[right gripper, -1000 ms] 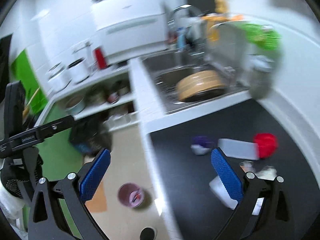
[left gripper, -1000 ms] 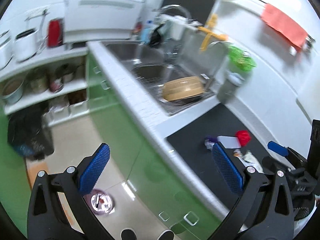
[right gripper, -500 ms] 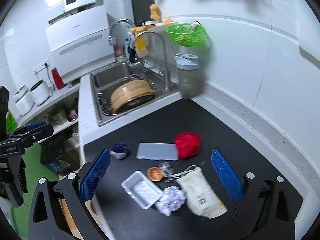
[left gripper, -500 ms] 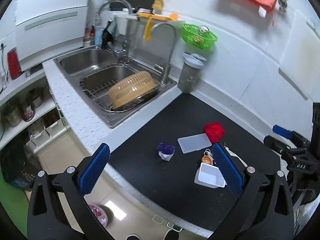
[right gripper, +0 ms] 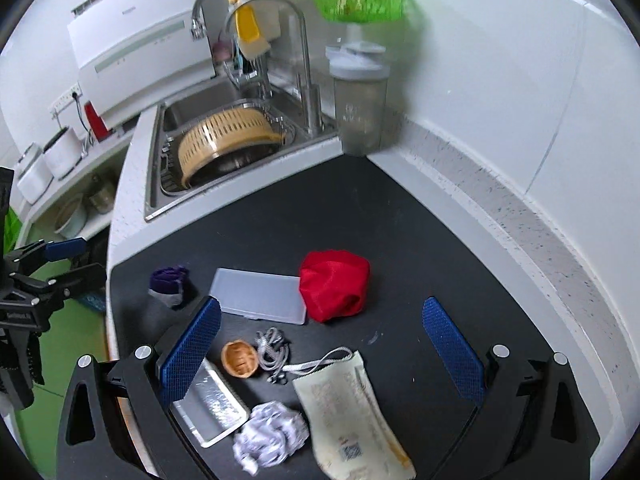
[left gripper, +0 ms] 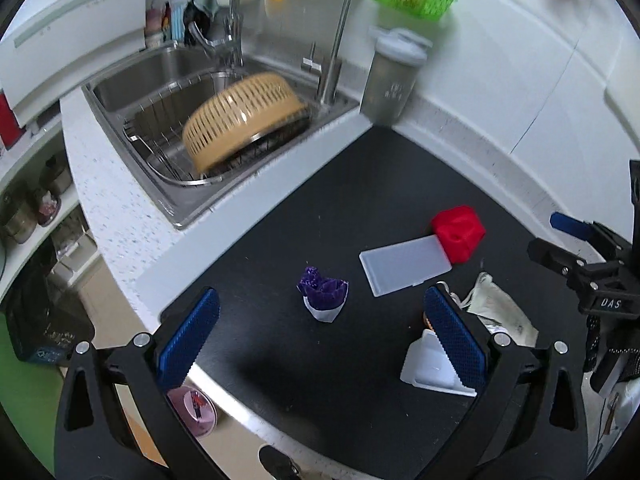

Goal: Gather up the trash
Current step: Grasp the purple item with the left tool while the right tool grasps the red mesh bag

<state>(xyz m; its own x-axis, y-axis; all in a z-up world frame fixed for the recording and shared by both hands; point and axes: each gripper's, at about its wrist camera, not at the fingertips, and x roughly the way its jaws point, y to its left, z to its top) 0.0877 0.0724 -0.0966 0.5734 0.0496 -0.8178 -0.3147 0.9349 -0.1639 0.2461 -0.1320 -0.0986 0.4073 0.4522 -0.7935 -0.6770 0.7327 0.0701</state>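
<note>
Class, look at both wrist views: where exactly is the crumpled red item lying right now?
The red item lies on the black countertop, touching the far right end of the flat translucent lid; the left wrist view shows the same.

Black counter mat (right gripper: 400,208) strewn with trash beside the sink.

On it lie a red cloth bundle (right gripper: 335,285) touching a clear plastic lid (right gripper: 258,296), a purple cupcake wrapper (right gripper: 169,285) apart to the left, an orange ridged cup (right gripper: 239,359), a tangled cord (right gripper: 273,350), a clear plastic tray (right gripper: 212,408), crumpled white paper (right gripper: 271,438) and a beige pouch (right gripper: 350,412).
</note>
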